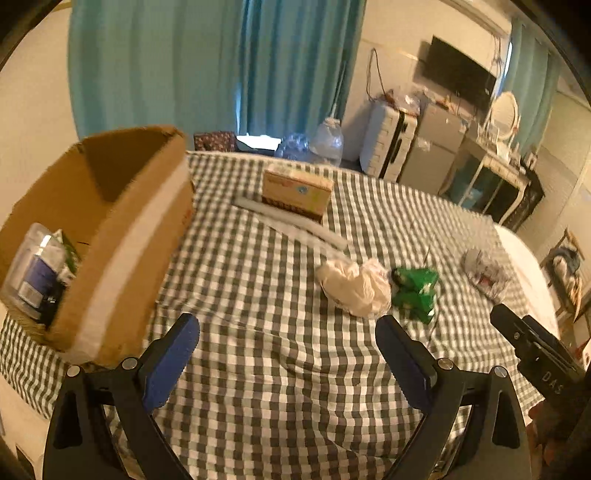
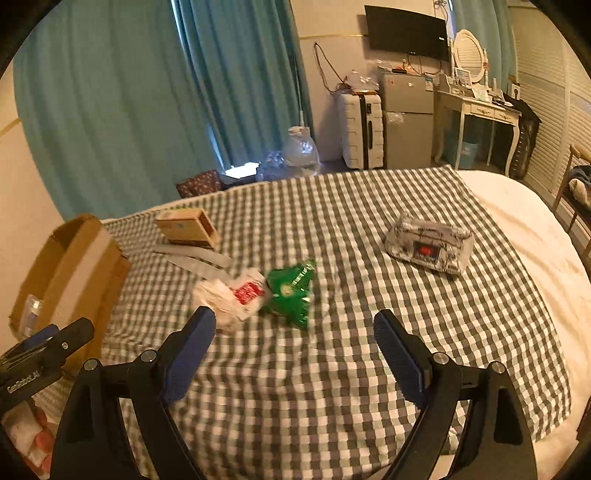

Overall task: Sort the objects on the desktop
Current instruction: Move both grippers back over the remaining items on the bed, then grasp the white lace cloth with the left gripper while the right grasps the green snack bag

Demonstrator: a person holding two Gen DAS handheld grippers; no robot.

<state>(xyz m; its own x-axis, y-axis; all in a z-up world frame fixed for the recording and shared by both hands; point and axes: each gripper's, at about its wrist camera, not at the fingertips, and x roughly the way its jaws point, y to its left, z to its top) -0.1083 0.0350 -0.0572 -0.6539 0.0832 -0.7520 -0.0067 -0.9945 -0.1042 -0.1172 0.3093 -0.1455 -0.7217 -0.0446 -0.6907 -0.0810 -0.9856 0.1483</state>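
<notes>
Teal curtains [image 2: 122, 103] are hanging across the far wall, filling most of the background, with a pale wall showing beside them. In front, a bed [image 2: 517, 229] with a white cover is carrying a green-and-white checked cloth [image 2: 332, 369], which is serving as the work surface and is lying slightly rumpled. Against the far wall a black screen [image 2: 406, 31] is hanging above a small grey fridge [image 2: 408, 118], with a white suitcase [image 2: 360, 129] standing just beside it and a white dressing table [image 2: 476, 114] with an oval mirror to the right. Louvred doors are lining the right side of the room.

On the cloth's left edge an open cardboard box [image 1: 110, 236] is sitting, with packaged items lying inside. Farther back a small tan carton [image 1: 297, 192] is standing on a flat grey strip [image 1: 295, 225]. Toward the right a silvery wrapped packet [image 2: 430, 245] is lying well apart from the rest. Near the middle a crumpled white bag [image 2: 232, 295] is touching a crumpled green wrapper [image 2: 291, 291].

The left gripper [image 1: 286, 332] is hovering over bare cloth between the box and the white bag, its jaws spread wide and holding nothing. The right gripper [image 2: 295, 325] is hovering just before the white bag and green wrapper, its jaws likewise spread and holding nothing.
</notes>
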